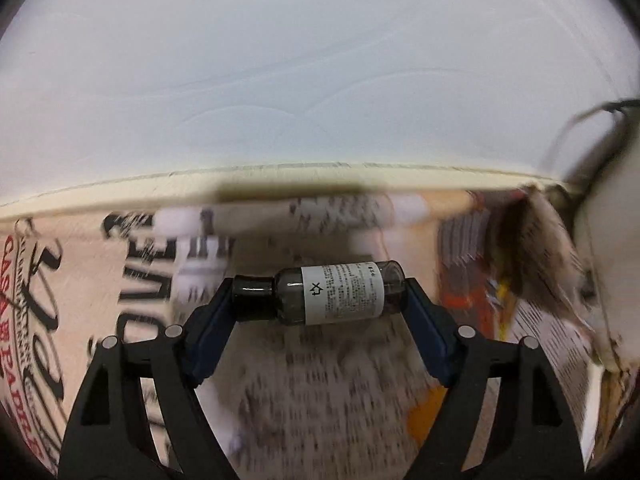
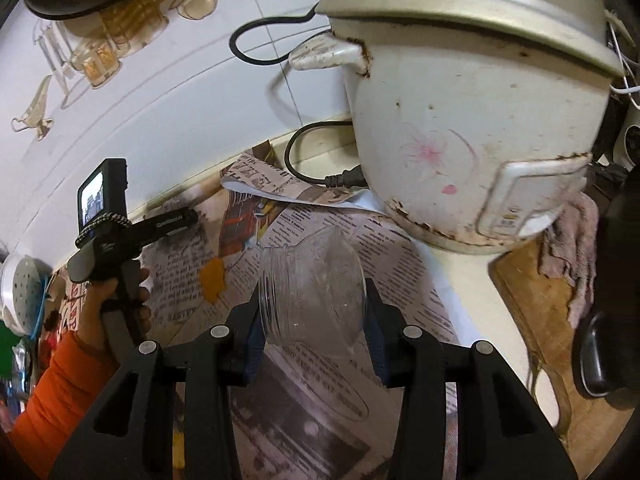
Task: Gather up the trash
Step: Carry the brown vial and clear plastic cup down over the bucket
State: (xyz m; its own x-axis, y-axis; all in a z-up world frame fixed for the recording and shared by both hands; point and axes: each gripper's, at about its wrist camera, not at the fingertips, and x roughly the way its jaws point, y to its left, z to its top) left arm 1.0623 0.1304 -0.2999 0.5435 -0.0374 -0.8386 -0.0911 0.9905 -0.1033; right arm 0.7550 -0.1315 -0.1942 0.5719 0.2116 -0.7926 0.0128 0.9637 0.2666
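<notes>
over the newspaper [image 2: 304, 224] lining the counter, the right gripper [image 2: 312, 312] clamps a crumpled clear plastic bottle [image 2: 312, 288], threaded neck to its left, just short of the stained white rice cooker [image 2: 472, 120]. the left gripper [image 1: 320, 300] pinches a small dark cylindrical bottle [image 1: 332, 294] with a white label end to end, angled down.
</notes>
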